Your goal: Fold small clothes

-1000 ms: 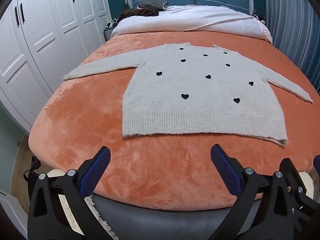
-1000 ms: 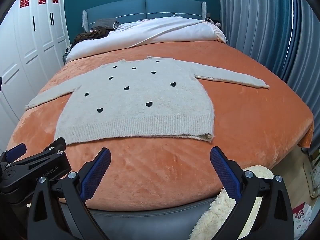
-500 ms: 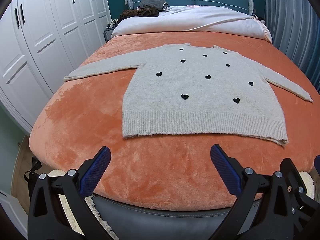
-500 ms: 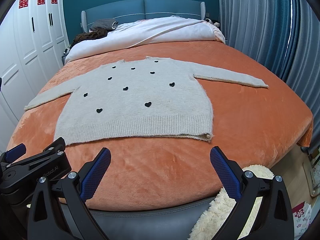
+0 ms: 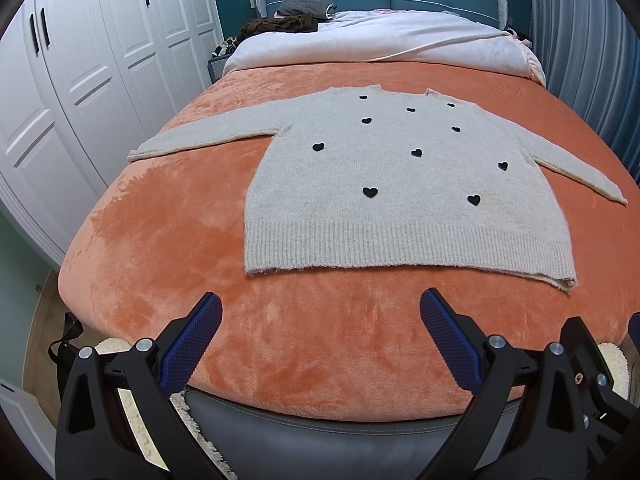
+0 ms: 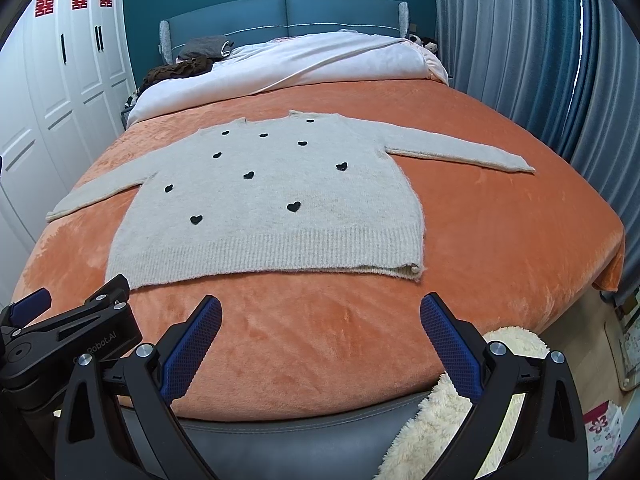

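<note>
Grippers hang side by side over the near edge of the bed: the left gripper [image 5: 320, 312] and the right gripper [image 6: 320, 312] both have their blue pads spread wide with nothing between them, above the orange blanket [image 5: 168, 248]. Beyond them, apart from both, the grey sweater [image 5: 400, 184] with black hearts lies flat on the blanket, hem nearest, sleeves stretched out to either side. White bedding [image 6: 320, 60] lies beyond it by the blue headboard [image 6: 288, 12].

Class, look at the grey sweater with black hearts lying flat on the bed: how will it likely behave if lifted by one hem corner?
The sweater is a soft fuzzy knit, so it will probably droop, not stay flat. Its spread sleeve would likely trail behind. The plush orange blanket may grip it, so pushing could bunch it.
</note>
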Demonstrator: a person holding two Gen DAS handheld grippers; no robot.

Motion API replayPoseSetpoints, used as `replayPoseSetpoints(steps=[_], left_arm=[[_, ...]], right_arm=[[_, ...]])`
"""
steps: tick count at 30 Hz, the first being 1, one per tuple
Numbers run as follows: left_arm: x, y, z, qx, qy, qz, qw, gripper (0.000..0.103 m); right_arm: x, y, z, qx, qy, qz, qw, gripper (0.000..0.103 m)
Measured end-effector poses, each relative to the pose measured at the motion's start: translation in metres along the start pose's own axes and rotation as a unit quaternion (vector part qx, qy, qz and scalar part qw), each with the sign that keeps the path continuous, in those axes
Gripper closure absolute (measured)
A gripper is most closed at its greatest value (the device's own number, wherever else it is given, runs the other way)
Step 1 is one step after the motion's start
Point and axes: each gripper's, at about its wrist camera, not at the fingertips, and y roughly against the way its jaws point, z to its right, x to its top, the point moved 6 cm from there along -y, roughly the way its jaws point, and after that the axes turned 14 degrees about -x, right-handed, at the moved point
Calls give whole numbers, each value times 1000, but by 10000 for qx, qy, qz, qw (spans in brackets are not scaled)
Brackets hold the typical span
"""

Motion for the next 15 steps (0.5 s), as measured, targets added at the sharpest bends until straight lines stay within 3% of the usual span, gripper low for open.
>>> replayPoseSetpoints(steps=[15], left_arm=[[-4,-2,0,14,5,-10,10000,7]], right_arm=[[-2,-1,-1,-59,9,-21,10000,5]])
